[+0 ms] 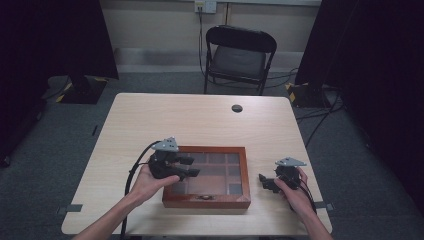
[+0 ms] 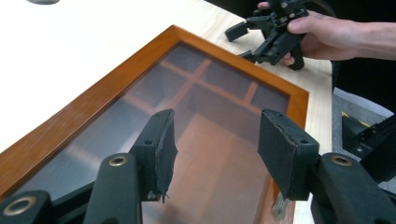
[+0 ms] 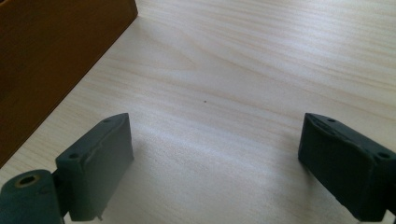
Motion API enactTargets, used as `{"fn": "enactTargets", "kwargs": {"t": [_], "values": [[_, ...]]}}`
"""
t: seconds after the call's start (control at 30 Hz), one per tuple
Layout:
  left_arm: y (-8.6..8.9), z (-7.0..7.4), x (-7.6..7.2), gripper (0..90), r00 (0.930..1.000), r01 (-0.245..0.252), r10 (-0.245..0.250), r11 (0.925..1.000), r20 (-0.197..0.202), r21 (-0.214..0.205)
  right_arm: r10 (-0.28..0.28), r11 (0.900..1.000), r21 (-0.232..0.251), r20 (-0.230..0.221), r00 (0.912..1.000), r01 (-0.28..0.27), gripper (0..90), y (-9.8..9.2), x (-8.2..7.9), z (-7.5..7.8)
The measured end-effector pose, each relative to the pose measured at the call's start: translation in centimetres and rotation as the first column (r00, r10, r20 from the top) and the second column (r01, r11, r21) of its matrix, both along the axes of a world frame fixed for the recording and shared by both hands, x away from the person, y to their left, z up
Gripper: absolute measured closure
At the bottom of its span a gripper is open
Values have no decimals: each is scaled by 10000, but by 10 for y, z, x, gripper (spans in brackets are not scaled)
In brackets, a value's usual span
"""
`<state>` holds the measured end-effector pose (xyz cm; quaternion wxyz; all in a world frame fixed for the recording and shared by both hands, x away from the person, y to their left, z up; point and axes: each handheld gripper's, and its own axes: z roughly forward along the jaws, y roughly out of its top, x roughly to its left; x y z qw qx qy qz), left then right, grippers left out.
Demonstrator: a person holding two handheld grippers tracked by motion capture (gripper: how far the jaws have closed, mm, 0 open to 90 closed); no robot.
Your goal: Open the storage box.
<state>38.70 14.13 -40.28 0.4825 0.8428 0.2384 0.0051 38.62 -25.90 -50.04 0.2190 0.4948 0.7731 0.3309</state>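
A shallow wooden box (image 1: 207, 201) with a glass lid lies near the table's front edge; several compartments show through the glass. My left gripper (image 1: 192, 166) hovers over the lid's left part, pointing right. In the left gripper view its jaws (image 2: 217, 149) stand open above the glass, with nothing between them, and the box frame (image 2: 93, 100) runs along the left. My right gripper (image 1: 265, 182) rests just right of the box, low over the table. Its jaws (image 3: 215, 158) are wide open over bare wood, with the box's side wall (image 3: 51, 51) at the upper left. The right gripper (image 2: 243, 42) also appears beyond the box's far corner.
The light wooden table (image 1: 200, 120) has a round cable hole (image 1: 237, 108) near its far edge. A black folding chair (image 1: 239, 57) stands behind the table. Cables lie on the floor at the right, and dark curtains hang on both sides.
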Motion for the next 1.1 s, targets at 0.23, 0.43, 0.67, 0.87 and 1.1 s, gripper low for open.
{"fn": "enactTargets", "kwargs": {"t": [0.23,0.43,0.67,0.87,1.1], "values": [[-21,5,0,451,9984,566,-566,9983,-10,-115,-3,10000,3,-2,10000,3,93,0,0,0],[-20,-5,-13,494,9916,1278,-1278,9918,-211,5,-1,10000,2,-1,10000,1,92,0,0,0],[-26,-18,-22,571,9813,1896,-1880,9811,-408,394,-2,10000,1,-3,10000,2,93,0,0,0],[-35,-21,-26,660,9785,2047,-2032,9778,-361,445,-2,10000,3,-1,10000,2,92,0,0,0],[-43,-33,-33,716,9687,2447,-2394,9657,-660,875,0,10000,1,0,10000,0,93,0,0,0]]}}
